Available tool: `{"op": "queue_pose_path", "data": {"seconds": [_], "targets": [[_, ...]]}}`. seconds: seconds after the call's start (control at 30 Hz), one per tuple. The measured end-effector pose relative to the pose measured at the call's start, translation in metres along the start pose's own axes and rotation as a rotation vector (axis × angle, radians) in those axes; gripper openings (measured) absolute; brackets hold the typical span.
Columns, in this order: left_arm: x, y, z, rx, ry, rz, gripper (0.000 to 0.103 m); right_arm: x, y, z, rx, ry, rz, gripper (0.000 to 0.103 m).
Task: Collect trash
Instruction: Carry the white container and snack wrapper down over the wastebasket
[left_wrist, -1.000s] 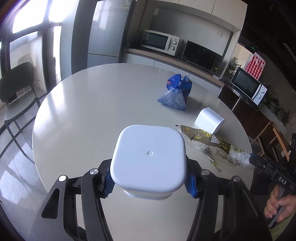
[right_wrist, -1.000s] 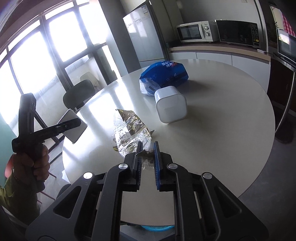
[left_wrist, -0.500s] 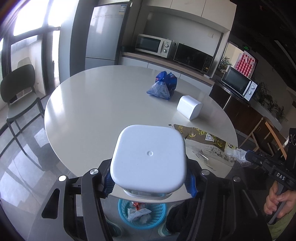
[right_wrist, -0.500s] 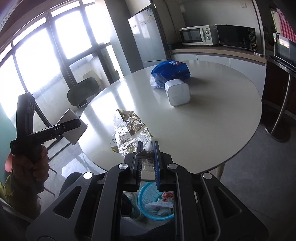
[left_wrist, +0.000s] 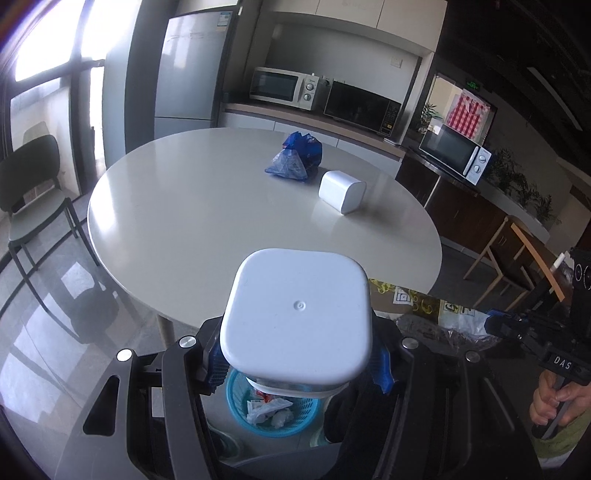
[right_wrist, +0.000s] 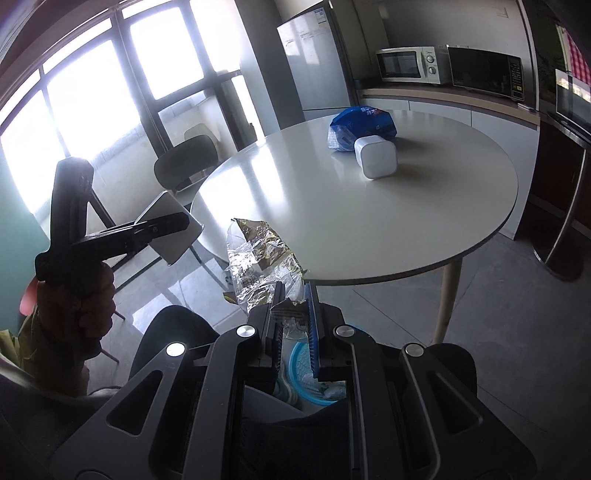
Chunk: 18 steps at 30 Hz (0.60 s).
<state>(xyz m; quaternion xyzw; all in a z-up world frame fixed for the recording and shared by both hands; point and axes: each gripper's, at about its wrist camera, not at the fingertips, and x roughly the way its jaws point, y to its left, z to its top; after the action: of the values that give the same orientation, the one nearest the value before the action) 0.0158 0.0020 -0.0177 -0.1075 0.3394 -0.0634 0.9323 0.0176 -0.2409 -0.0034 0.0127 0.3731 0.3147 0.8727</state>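
Observation:
My left gripper is shut on a white square cup, held bottom-up in the air above a blue trash basket on the floor. The basket holds crumpled paper. My right gripper is shut on a crinkled gold and clear wrapper, held off the table edge above the same basket. The wrapper also shows in the left wrist view. On the round table lie another white cup on its side and a blue plastic bag.
A dark chair stands left of the table. A counter with microwaves runs along the back wall beside a fridge. The table leg stands near the basket. Wooden furniture is at right.
Both grippers have pulled back from the table with their loads. The cup and the wrapper now hang past the table edge, over the blue basket on the floor.

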Motion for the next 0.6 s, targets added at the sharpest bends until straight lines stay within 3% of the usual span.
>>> {"op": "queue_pose_path", "data": {"seconds": [0.17, 0.33, 0.6], "targets": [[-0.012, 0.002, -0.011, 0.002, 0.006, -0.004, 0.059, -0.005, 0.010, -0.012, -0.003, 0.027, 0.027, 0.010], [-0.011, 0.002, -0.036, 0.018, 0.061, 0.002, 0.059, -0.002, 0.014, -0.028, -0.008, 0.077, 0.043, 0.010], [0.022, 0.016, -0.069, -0.008, 0.178, 0.029, 0.059, 0.029, 0.010, -0.052, 0.000, 0.165, 0.037, 0.010]]}}
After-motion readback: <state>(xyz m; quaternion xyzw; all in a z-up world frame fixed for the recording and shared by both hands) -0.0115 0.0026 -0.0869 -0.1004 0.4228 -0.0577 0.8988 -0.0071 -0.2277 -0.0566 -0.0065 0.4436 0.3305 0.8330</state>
